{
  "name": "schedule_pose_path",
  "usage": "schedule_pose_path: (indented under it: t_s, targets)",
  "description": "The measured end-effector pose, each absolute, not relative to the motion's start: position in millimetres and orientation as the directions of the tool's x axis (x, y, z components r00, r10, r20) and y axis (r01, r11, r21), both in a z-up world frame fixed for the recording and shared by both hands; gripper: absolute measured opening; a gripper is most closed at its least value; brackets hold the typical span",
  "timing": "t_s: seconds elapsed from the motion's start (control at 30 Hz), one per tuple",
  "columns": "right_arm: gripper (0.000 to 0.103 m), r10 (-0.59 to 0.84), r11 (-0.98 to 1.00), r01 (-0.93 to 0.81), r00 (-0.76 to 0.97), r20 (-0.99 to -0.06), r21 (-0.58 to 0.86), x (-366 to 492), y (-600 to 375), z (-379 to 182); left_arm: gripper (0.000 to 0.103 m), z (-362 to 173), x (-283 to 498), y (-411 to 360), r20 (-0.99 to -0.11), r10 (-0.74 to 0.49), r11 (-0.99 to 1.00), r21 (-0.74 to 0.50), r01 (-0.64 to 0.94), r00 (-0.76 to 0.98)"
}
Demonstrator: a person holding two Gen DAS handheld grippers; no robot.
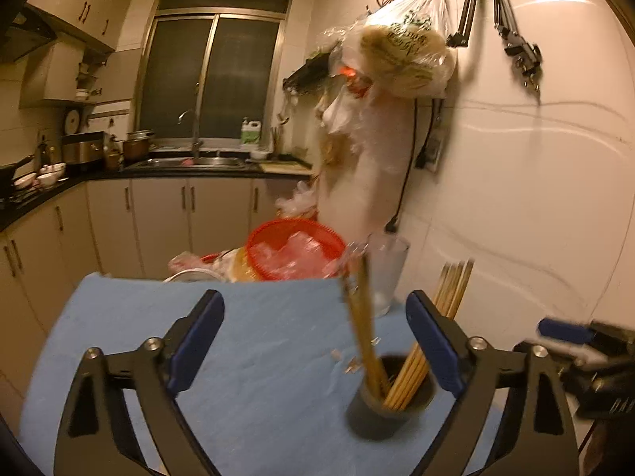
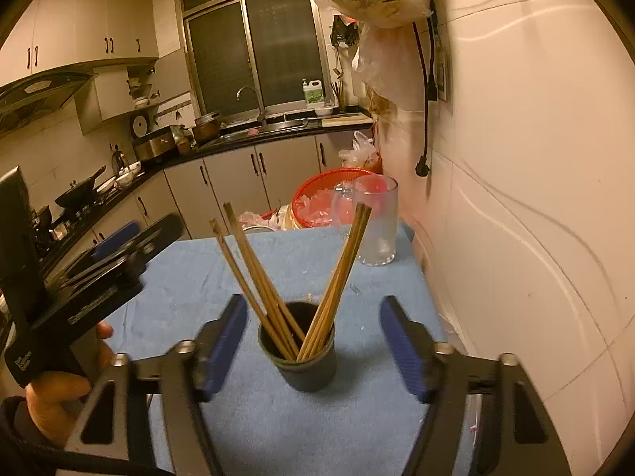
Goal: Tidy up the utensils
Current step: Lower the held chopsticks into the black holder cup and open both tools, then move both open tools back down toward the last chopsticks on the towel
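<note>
Nearest my right tool (image 2: 313,351), framed between its two blue pads, stands the dark cup (image 2: 303,361) on the blue cloth covering the desk (image 2: 190,277), and the chopsticks (image 2: 258,277) are upright in it, fanned into two bunches that lean against opposite sides of the rim. I judge they lie that way because the cup is wide and they simply fall outward, handles down, tips up. My right tool is released, jaws spread wide to either side of the cup, touching nothing. My left tool (image 1: 315,341) is also released and empty; it sits to the left of the cup, aimed forward over the cloth, my hand (image 2: 59,388) wrapped around its grip low down. A clear glass mug (image 2: 375,220) stands empty at the far edge near the wall, with a red basket (image 2: 317,198) behind it. The sorting looks about done to me.
</note>
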State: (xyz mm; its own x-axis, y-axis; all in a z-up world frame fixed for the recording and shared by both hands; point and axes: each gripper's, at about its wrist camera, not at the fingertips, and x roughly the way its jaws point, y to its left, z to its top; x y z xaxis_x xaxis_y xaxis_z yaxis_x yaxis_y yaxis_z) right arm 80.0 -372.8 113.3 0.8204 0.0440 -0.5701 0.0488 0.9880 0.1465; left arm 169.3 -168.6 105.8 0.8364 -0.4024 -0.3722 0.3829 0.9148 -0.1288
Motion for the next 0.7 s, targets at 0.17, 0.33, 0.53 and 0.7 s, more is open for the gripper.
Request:
schedule_pose_path:
  t_s: [0.17,0.33,0.53,0.7]
  targets:
    - [0.099,0.047,0.987,0.048,0.822,-0.567,0.151,65,-367,103,0.096,84,143,-134,-0.448,-0.357,0.931,-0.099,0.352,0.82]
    - [0.103,0.068,0.987,0.03,0.81,-0.583,0.157,53,-354,85,0.096,55,114,-96,-0.515,-0.295,0.953,-0.099,0.286,0.805]
    - [0.103,0.113,0.98,0.008,0.801,-0.588,0.199,39,-333,61,0.097,27,76,-45,-0.544,-0.215,0.977,-0.129,0.172,0.811]
    - [0.103,0.14,0.98,-0.02,0.772,-0.62,0.196,32,-312,32,0.097,7,60,-1,-0.58,-0.16,0.983,-0.172,0.072,0.799]
